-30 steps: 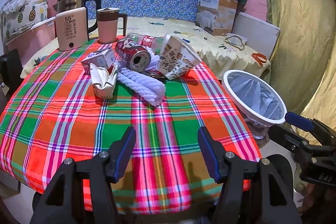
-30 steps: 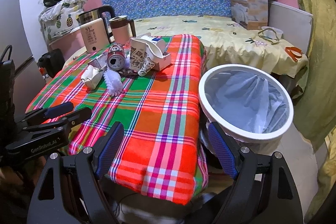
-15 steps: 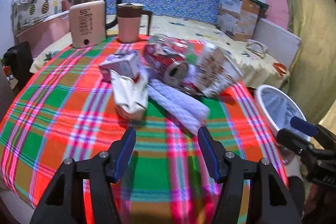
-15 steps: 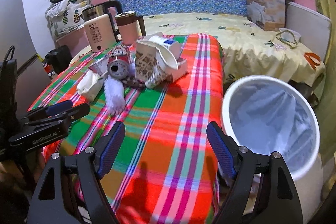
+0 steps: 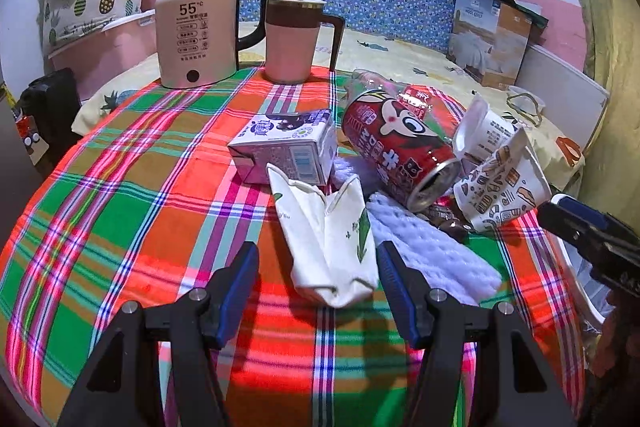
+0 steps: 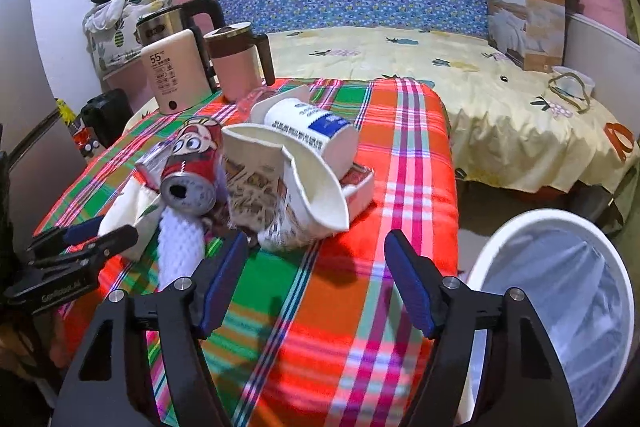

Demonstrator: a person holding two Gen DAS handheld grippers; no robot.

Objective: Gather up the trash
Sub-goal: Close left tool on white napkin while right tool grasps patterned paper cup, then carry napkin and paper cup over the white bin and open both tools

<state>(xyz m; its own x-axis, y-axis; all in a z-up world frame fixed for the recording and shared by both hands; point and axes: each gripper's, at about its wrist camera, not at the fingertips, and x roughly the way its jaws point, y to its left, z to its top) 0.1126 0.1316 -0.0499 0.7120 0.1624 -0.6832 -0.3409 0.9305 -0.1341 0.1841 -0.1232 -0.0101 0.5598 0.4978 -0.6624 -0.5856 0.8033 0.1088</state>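
Clearly, from the left wrist, the left gripper (image 5: 318,269) stands released, its jaws flanking the near end of the crushed white carton (image 5: 328,247), pads not yet pressing. To take it well, ease forward so both pads bracket the carton alone, clear of the white foam sleeve (image 5: 432,251) touching its right side. Behind lie one purple milk box (image 5: 286,151), one red can (image 5: 400,147) and two crumpled paper cups (image 5: 500,175).

From the right wrist, the right gripper (image 6: 316,283) has just been closing, yet remains released, nothing between its jaws, near the patterned cup (image 6: 280,203). One lined bin (image 6: 560,299) waits right of the table (image 6: 360,307).
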